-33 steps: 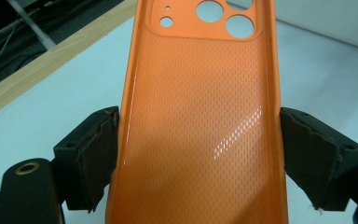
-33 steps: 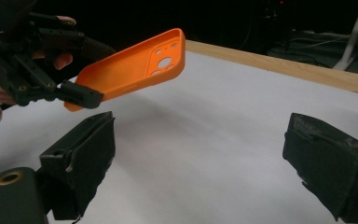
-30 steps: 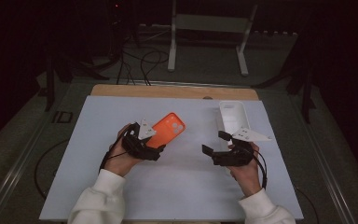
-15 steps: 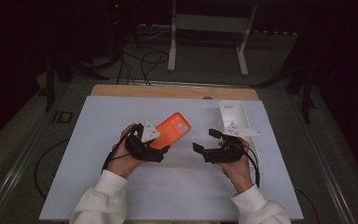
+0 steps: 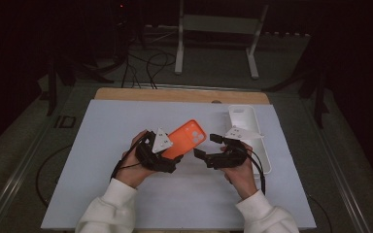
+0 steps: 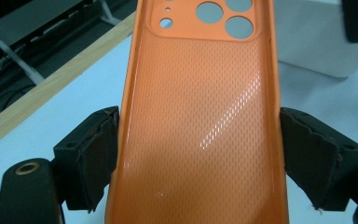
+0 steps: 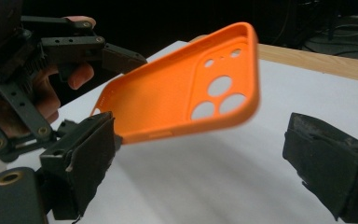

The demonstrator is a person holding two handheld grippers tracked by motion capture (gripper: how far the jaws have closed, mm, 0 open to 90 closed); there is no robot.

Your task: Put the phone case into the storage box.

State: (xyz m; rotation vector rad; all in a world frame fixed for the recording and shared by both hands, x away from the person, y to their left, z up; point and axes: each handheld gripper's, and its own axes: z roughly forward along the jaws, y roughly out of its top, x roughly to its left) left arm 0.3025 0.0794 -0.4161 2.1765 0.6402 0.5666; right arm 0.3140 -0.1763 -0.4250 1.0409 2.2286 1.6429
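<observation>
- The left gripper (image 5: 172, 154) clamps the orange phone case (image 5: 185, 139) across its width: in the left gripper view one pad (image 6: 100, 154) presses each long edge of the case (image 6: 198, 116), so the jaws stand fairly wide but are full.
- The case is held off the table, tilted, with its hollow inner side up and the camera cut-outs at the far end, pointing away from the left hand (image 5: 136, 162).
- The right gripper (image 5: 207, 144) has its jaws spread wide with nothing gripped. In the right gripper view the case (image 7: 186, 93) hangs above and between the two pads; whether the near pad (image 7: 86, 158) touches the case's lower edge I cannot tell, and the other pad is well clear of it.
- In the high view the right gripper's tips sit just beside the case's near right edge, the two grippers close together at mid-table.
- A white tray (image 5: 245, 121) lies on the right of the white table mat (image 5: 102, 194), running under and behind the right hand (image 5: 240, 167); its far end is bare.
- The mat is open to the left of the left hand, behind the case, and along the near edge between the sleeves.
- A wooden strip (image 5: 179, 95) borders the mat's far edge.
</observation>
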